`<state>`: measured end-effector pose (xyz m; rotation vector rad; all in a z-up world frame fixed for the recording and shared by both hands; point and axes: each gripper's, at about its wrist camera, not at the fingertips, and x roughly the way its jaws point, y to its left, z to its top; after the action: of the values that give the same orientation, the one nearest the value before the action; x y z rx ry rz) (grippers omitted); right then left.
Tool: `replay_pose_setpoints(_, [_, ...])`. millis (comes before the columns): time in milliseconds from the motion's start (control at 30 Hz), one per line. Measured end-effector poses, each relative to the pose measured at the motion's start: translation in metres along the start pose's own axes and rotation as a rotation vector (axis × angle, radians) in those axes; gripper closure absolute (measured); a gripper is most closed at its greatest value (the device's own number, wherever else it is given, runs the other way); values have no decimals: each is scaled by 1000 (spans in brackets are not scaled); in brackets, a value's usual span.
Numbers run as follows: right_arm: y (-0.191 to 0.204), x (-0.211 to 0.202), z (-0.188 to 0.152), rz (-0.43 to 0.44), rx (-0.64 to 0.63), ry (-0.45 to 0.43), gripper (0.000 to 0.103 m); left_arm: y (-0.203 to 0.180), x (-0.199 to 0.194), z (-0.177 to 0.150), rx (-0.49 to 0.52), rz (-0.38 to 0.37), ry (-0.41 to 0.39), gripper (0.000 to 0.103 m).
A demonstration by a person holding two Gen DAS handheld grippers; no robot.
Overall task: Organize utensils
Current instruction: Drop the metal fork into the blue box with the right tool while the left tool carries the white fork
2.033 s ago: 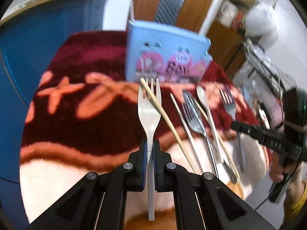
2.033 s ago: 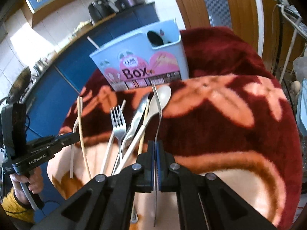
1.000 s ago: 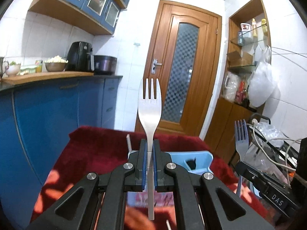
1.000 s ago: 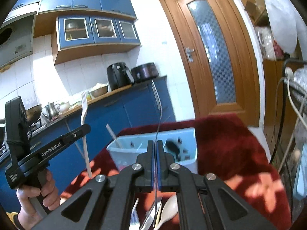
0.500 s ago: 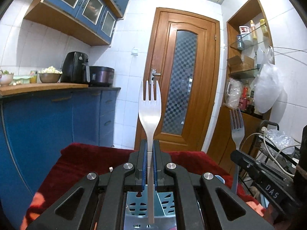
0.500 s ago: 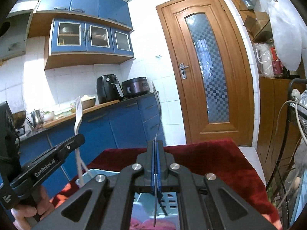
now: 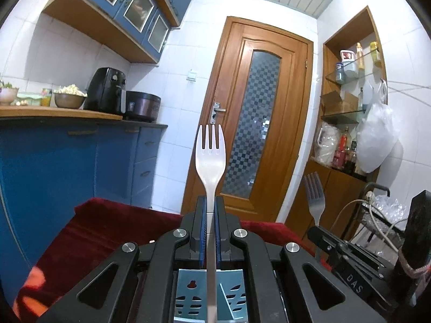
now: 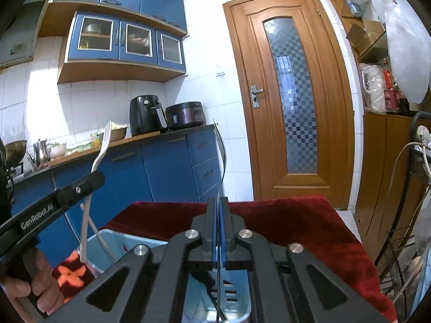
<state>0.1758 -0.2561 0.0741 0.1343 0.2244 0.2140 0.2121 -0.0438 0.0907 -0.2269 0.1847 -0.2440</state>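
My left gripper is shut on the handle of a white plastic fork, which stands upright with its tines up. Under it lies the light blue utensil box, its slotted compartments showing between the fingers. My right gripper is shut on a metal fork, seen edge-on and also upright above the box. In the left wrist view the right gripper and its metal fork are to the right. The right wrist view shows the left gripper with the white fork at left.
A dark red patterned blanket covers the table under the box. A thin white stick leans in the box's left corner. A person's hand holds the left gripper's handle. Blue cabinets stand at left, a wire rack with cables at right.
Both grippers have carried their forks from the table up and forward over the blue box, and both views have tilted up to the room. The box now lies directly beneath the fingers.
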Motion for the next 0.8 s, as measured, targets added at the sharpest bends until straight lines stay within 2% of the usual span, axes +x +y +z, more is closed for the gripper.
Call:
replay_pose_setpoints(233, [-4,7,4,9,16,-31,100,2,4,-11,-2,9,0,98])
replay_pose_setpoints(600, [-1,9,-23,14,-53,88,99,-4,5,-40,39,57,57,98])
replay_pose_setpoints(800, [3,5,-32,40,-86,165,99,-9,0,-44,37,28,81,98])
